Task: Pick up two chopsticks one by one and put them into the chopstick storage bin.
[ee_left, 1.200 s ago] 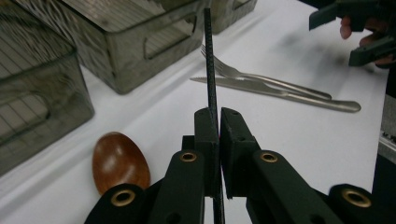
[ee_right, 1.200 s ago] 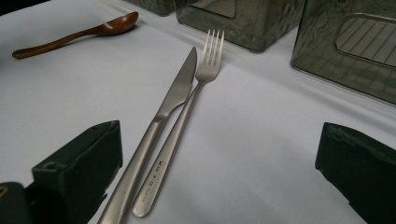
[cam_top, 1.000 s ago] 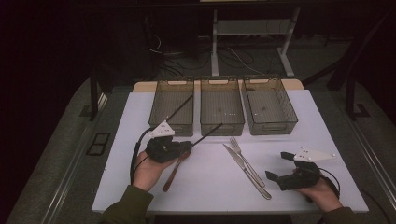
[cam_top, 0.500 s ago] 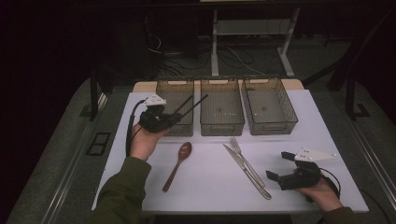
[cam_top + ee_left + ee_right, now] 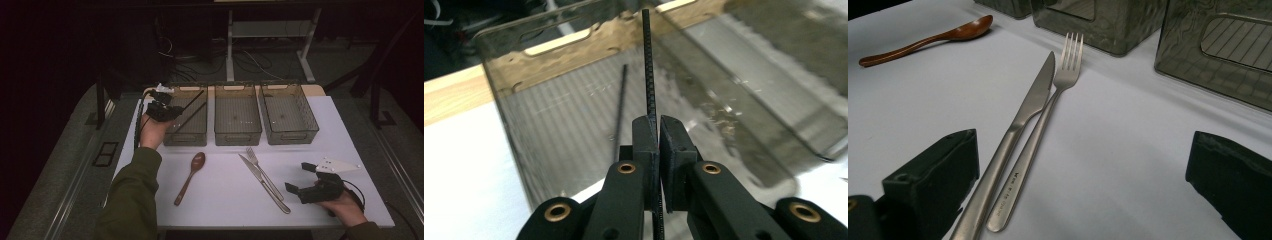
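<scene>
Left gripper (image 5: 172,111) is up at the far left corner of the table (image 5: 225,200), over the left bin (image 5: 187,116), and its jaws are pinched tight on a thin black chopstick (image 5: 647,60) that runs straight out from between the pads over the bin's floor. In the left gripper view the stick's far end reaches the bin's far wall, and a 2nd chopstick (image 5: 620,107) lies inside on the ribbed floor, just to the side of the held one. From above, both sticks (image 5: 192,102) slant across that bin side by side. The middle bin (image 5: 237,115) and the right bin (image 5: 289,114) sit in a row along the far edge. Right gripper (image 5: 302,177) rests near the right front corner, jaws spread wide with nothing between them. The knife (image 5: 1020,120) and fork (image 5: 1048,115) lie side by side, touching, near the front edge just left of it. The wooden spoon (image 5: 190,177) lies left of centre on the table, bowl pointing toward the bins.
</scene>
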The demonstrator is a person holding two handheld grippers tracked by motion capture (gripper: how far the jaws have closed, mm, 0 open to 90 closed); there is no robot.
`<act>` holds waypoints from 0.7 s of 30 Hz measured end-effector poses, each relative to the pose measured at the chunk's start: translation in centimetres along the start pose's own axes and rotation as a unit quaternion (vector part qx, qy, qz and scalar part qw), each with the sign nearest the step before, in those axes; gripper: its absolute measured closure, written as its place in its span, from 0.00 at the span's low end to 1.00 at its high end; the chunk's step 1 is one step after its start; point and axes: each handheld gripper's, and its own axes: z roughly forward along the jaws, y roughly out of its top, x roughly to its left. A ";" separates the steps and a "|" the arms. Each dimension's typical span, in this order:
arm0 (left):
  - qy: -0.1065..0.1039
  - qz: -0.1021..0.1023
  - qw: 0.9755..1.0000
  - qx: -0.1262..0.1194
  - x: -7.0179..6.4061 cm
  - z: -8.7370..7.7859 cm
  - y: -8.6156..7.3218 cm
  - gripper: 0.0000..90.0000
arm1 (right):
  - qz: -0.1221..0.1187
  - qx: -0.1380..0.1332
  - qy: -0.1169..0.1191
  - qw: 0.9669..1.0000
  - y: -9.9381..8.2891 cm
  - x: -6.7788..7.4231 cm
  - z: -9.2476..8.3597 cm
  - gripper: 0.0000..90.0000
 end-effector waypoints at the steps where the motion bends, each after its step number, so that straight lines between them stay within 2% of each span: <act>1: 0.005 0.001 1.000 0.007 0.2 0.3 0.1 0.95 | 0.000 0.000 0.000 1.000 0.0 0.0 0.0 0.00; 9: 0.009 -0.002 0.998 0.055 1.1 3.2 0.6 0.95 | 0.001 0.000 0.001 1.000 0.0 0.0 0.0 0.00; 12: 0.011 0.007 0.997 0.073 0.9 4.2 0.4 0.95 | 0.001 -0.001 0.001 1.000 0.0 0.0 0.0 0.00; 17: -0.004 0.017 0.996 0.083 0.6 5.1 0.3 0.95 | 0.001 -0.002 0.002 1.000 0.0 0.0 -0.1 0.00; 21: -0.009 0.016 0.996 0.089 0.5 5.6 0.2 0.95 | 0.000 -0.001 0.002 1.000 0.0 0.0 -0.1 0.00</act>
